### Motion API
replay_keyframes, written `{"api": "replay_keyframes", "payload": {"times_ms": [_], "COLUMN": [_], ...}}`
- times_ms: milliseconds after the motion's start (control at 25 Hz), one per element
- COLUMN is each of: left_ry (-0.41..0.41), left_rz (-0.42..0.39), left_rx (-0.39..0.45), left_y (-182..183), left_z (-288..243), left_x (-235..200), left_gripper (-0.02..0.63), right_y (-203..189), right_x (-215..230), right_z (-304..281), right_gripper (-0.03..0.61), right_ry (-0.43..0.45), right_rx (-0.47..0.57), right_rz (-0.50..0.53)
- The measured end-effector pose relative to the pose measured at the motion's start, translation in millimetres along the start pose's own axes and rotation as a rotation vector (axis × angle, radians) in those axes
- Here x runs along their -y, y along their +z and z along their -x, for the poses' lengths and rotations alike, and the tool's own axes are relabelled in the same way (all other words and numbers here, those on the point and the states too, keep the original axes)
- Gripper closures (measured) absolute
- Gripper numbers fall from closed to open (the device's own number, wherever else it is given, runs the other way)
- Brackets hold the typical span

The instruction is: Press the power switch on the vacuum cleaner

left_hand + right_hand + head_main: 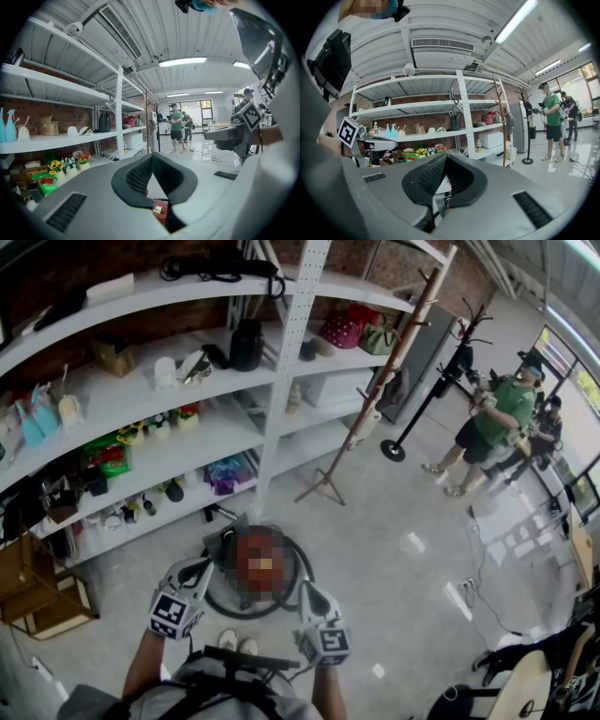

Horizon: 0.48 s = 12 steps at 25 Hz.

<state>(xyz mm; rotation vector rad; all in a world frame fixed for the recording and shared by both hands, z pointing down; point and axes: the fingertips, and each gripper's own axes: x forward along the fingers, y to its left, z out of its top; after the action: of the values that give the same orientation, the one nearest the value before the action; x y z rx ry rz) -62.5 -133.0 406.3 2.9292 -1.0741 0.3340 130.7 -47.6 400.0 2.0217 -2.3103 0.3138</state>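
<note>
1. Head view: the vacuum cleaner (259, 563) is sitting on the floor just ahead of the person's shoes (238, 643), in front of the shelves (187, 442). Its dark hose (305, 568) is looping round a reddish body. The top is too blurred to show the power switch, so I cannot tell whether it is pressed. The person is holding the left gripper (203, 567) and the right gripper (308, 590) on either side of the machine. Both are pointing forward over it, probably so that either one can come down on the switch.

2. Left gripper view: the left gripper (154, 157) is holding its tongs together, the dark pads meeting at the tip with nothing between them. I judge that a closed tip is serving as a blunt point for pushing a button. Through the gap under the pads a red part of the vacuum cleaner (160, 210) with a small label is showing, so this gripper is hanging right over the body. The right gripper (234, 133) is hovering alongside.

3. Right gripper view: the right gripper (445, 157) is likewise closing its tongs on nothing, and the left gripper (370, 143) is showing beside it. What is lying under these pads is too small to name. A person in a green shirt (552, 119) is standing well apart.
</note>
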Motion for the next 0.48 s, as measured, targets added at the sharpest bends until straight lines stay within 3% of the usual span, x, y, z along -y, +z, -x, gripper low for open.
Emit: {"api": "replay_keyframes", "payload": {"times_ms": [480], "left_ry": [-0.007], "left_rz": [-0.001], "left_rx": [-0.002], "left_y": [1.9], "left_z": [-4.4], "left_x": [0.4], "left_gripper": [0.606], "right_y": [4.1], "right_x": [4.1], "right_z": [-4.4], "right_gripper": [0.568], "right_ry": [-0.001], "right_rx": [0.018], "right_rz": [-0.009]}}
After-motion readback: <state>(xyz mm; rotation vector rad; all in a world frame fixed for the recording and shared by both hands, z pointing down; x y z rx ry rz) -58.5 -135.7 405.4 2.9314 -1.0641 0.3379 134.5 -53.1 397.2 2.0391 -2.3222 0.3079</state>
